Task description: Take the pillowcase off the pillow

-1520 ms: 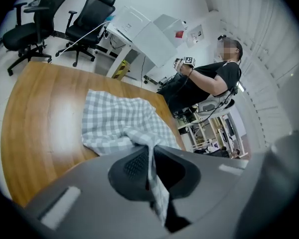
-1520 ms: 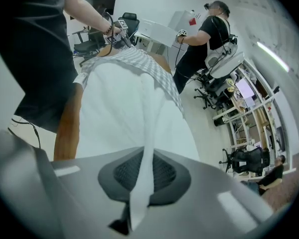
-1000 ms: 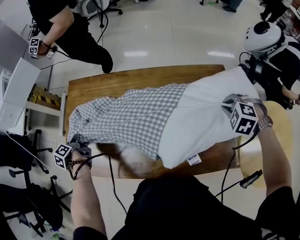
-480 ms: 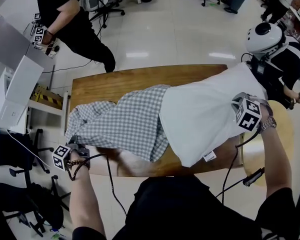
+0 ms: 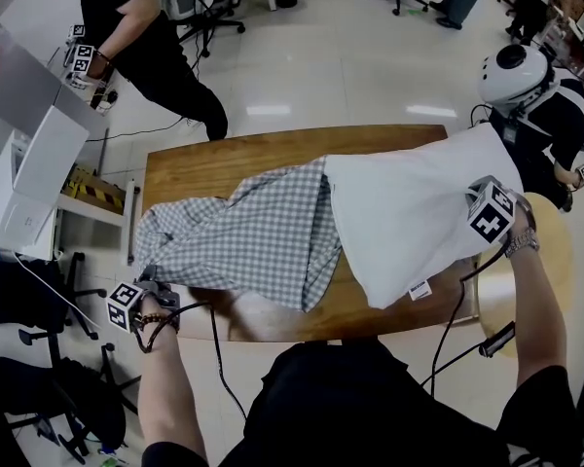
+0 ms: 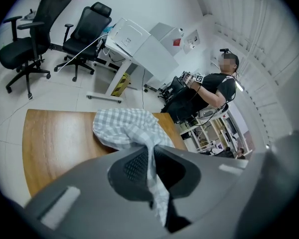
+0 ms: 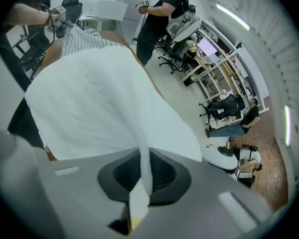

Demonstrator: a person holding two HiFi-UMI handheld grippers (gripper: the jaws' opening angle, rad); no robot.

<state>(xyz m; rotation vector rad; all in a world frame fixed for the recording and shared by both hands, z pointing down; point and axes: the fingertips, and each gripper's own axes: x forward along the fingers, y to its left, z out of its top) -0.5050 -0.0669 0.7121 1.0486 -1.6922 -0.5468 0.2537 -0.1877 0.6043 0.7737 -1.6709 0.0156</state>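
Checked pillowcase lies crumpled, mouth against the white pillow. Left tongs clamp it, right tongs the pillow.

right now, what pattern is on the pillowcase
The pillowcase is a grey and white check, clearest in the head view.

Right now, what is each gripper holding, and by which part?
Left gripper pinches the checked pillowcase at its left end; right gripper pinches the white pillow by its right edge.

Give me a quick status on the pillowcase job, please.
Left gripper shut on checked pillowcase, right gripper shut on white pillow. Pillow nearly out, only its end at the opening. Nothing blocking on table.
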